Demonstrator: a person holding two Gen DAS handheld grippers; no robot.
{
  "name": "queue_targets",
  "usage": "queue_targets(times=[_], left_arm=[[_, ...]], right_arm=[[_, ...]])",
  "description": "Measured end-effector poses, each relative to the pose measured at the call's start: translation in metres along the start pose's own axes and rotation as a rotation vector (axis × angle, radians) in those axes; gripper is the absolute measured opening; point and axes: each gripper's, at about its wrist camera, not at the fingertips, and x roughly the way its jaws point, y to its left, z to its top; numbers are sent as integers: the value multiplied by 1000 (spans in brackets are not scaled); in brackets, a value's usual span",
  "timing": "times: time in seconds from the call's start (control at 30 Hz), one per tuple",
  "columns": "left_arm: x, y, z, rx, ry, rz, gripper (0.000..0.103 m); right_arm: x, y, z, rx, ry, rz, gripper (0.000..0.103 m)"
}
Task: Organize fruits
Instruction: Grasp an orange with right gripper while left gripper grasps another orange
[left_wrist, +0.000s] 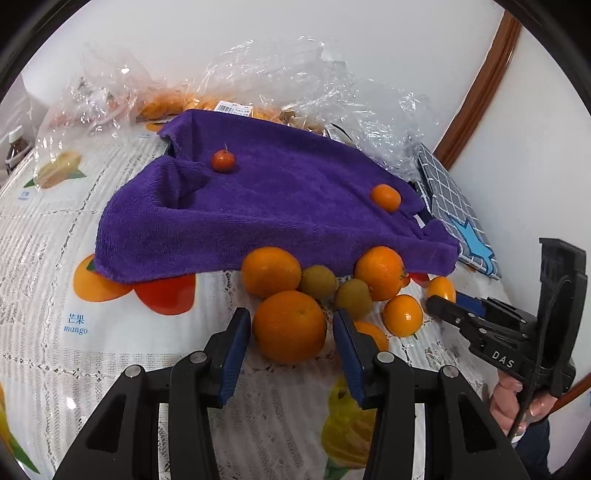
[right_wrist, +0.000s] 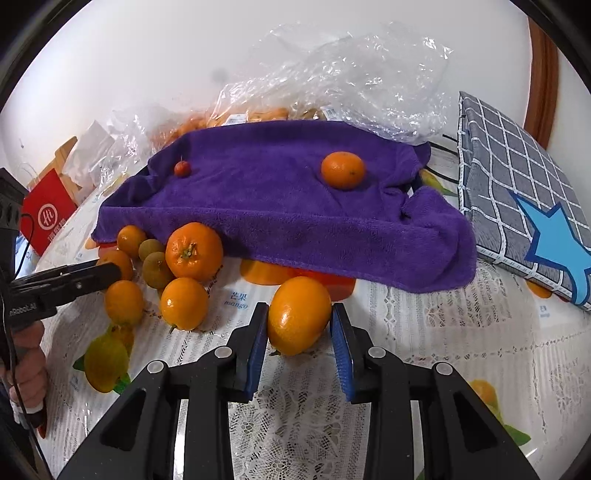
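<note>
A purple towel covers a raised tray; on it sit a small red fruit and a small orange. In front lies a pile of oranges and two brownish-green fruits. My left gripper is open, its jaws on either side of a large orange on the table. My right gripper is open around an oval orange, left pad near it, right pad apart. The towel and the pile also show in the right wrist view.
Crumpled clear plastic bags with more fruit lie behind the towel. A grey checked box with a blue star stands at the right. A red box and a bottle are at the left. A fruit-print lace tablecloth covers the table.
</note>
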Motion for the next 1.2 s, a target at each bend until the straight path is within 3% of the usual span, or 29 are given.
queue_targets(times=[0.23,0.4,0.7,1.2], left_arm=[[-10,12,-1,-60,-50,-37,38],[-19,19,-1,-94,-111,-18,38],[-40,6,-2,-41,-231,39,38],[-52,3,-4,-40,-283,89,38]], right_arm=[[-5,1,-2,-2,-23,-15,34],[-8,0,-2,0,-42,-15,33],[-15,1,-1,-5,-83,8,34],[-29,-1,-4,23,-141,27,34]])
